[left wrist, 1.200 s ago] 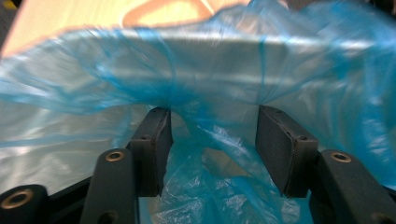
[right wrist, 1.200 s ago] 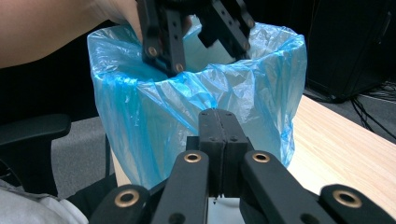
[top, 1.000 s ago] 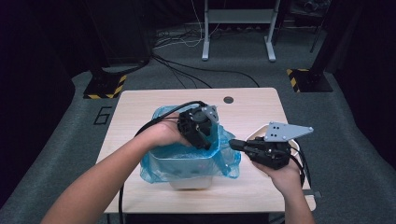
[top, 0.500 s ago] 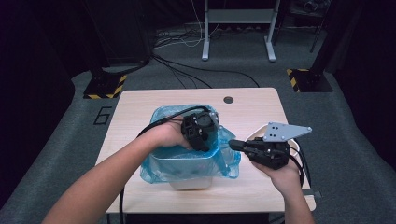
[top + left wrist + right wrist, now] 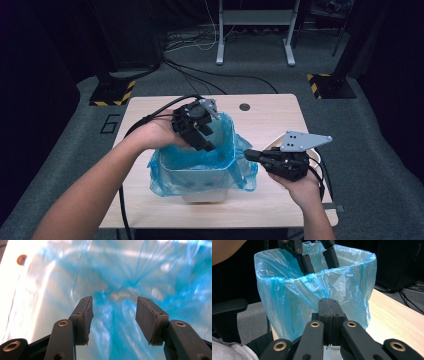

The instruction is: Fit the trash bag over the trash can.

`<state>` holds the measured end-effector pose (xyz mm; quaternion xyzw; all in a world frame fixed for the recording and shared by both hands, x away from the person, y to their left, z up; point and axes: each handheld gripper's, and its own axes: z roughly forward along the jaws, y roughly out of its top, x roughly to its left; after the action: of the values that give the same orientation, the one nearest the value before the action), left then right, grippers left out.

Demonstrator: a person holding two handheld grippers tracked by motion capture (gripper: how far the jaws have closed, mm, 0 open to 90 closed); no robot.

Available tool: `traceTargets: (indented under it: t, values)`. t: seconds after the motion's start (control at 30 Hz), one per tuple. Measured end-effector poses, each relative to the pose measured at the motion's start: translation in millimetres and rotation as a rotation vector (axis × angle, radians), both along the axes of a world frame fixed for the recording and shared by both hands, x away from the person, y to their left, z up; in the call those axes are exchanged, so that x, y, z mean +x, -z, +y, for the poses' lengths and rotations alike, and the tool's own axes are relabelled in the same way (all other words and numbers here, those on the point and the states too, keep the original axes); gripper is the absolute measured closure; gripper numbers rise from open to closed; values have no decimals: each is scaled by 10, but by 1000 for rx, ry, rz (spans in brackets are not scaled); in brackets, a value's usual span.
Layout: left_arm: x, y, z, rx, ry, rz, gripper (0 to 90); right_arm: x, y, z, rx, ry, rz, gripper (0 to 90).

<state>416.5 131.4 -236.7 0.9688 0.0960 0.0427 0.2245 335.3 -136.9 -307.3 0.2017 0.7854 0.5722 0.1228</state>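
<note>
Your left gripper (image 5: 207, 142) has dipped deeper into the blue bag (image 5: 235, 167) lining the white bin (image 5: 200, 182) at the table's (image 5: 270, 120) near middle — jaws spread, pressing the liner down. Your right gripper (image 5: 250, 155) stays pressed shut, tips at the bag's right side — whether it pinches plastic, I can't tell.

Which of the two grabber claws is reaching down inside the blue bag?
The left gripper: its jaws are open, dipping inside the blue bag lining the white bin. The right gripper stays outside, jaws shut.
</note>
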Motion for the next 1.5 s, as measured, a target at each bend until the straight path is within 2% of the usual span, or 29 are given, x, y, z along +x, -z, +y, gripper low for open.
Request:
traceTargets:
  t: [0.17,0.27,0.43,0.6,0.7,0.73,0.8,0.87,1.17,1.23,1.33,1.43,1.5]
  values:
    - [-33,89,84,10,24,8,470,3,1,-3,0,2,0,900]
    - [-33,151,71,54,43,2,474,7,8,5,-4,-1,2,900]
    - [-63,135,114,74,56,-17,491,6,18,5,-9,-1,5,900]
    - [-30,242,147,115,44,12,478,12,24,15,-12,-6,8,900]
    - [-10,317,148,116,55,33,477,6,27,26,-19,-9,8,900]
    - [-6,336,145,131,53,43,476,4,27,25,-20,-9,8,900]
    - [2,337,162,119,54,37,491,6,27,20,-19,-9,6,900]
    - [5,341,172,125,58,49,500,10,31,19,-20,-10,7,900]
    - [-14,364,157,186,95,18,464,11,32,2,-16,-5,6,900]
    - [-9,348,154,183,95,18,460,8,28,-5,-14,-4,4,900]
    - [-14,246,157,154,81,-5,452,2,25,-2,-15,-3,5,900]
    - [-28,92,152,85,72,-37,453,1,24,0,-16,-5,5,900]
    - [-34,-24,129,29,65,-75,450,1,24,1,-17,-6,6,900]
